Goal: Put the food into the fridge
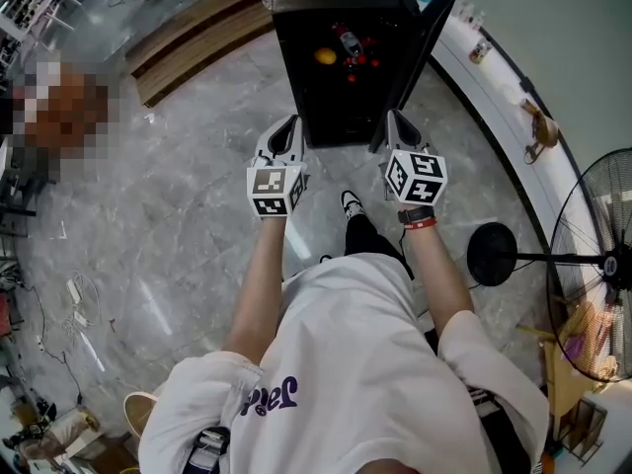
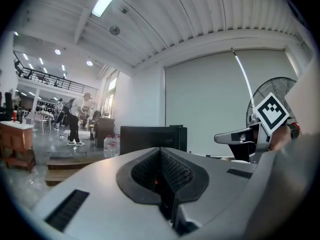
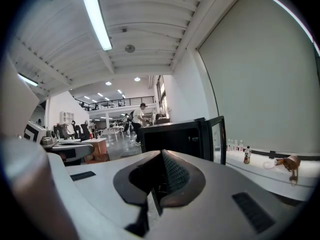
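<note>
A small black fridge (image 1: 341, 57) stands on the floor ahead of me with its door (image 1: 420, 52) swung open to the right. Inside lie a yellow food item (image 1: 326, 56) and some red ones (image 1: 357, 59). My left gripper (image 1: 288, 126) is just before the fridge's lower left corner, and my right gripper (image 1: 395, 121) is by the bottom of the door. Both point at the fridge. In the left gripper view the left gripper (image 2: 161, 154) has its pads together with nothing between them. The right gripper (image 3: 161, 156) looks the same in its own view, with the fridge (image 3: 170, 136) beyond it.
A standing fan (image 1: 592, 265) is at my right. A white ledge (image 1: 494, 77) with small bottles curves behind the fridge door. A wooden platform (image 1: 188, 38) lies to the fridge's left, and cables (image 1: 79, 294) lie on the floor at far left. People stand far off.
</note>
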### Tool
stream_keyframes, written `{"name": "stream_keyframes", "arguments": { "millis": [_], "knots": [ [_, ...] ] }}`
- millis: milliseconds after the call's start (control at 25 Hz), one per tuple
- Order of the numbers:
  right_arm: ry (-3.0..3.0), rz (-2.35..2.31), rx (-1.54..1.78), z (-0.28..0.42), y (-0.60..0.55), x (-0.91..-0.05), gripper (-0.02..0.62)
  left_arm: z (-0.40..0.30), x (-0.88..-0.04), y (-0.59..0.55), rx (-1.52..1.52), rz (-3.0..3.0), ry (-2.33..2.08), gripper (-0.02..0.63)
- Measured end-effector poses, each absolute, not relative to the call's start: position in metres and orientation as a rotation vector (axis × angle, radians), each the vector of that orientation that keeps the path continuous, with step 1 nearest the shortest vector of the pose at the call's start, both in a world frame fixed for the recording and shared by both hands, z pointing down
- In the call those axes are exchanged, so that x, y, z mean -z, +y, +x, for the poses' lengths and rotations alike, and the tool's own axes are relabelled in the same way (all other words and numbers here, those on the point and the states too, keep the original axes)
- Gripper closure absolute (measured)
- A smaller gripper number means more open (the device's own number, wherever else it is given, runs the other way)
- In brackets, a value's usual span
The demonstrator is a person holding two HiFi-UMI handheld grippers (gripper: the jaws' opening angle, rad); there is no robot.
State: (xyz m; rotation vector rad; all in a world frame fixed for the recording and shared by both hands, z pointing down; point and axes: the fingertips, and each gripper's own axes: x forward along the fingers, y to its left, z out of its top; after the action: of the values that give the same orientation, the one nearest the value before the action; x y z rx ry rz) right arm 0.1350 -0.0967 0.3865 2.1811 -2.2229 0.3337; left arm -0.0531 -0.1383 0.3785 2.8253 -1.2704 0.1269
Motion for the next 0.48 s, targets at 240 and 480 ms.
{"name": "stream_keyframes", "arguments": {
  "millis": [240,480],
  "knots": [
    [-2.242,2.164,-0.336,0.1324,-0.0993,-0.3804,0.581,-0.0521,-0.3759,-0.1378,-0.115,2.812,-1.279,0.589],
    [-2.205,2.158,-0.269,0.1349,-0.1005,-0.3790,0.581,-0.0469,-0.3711,-0.1381,-0.096,2.824,-1.287,0.588]
  ]
}}
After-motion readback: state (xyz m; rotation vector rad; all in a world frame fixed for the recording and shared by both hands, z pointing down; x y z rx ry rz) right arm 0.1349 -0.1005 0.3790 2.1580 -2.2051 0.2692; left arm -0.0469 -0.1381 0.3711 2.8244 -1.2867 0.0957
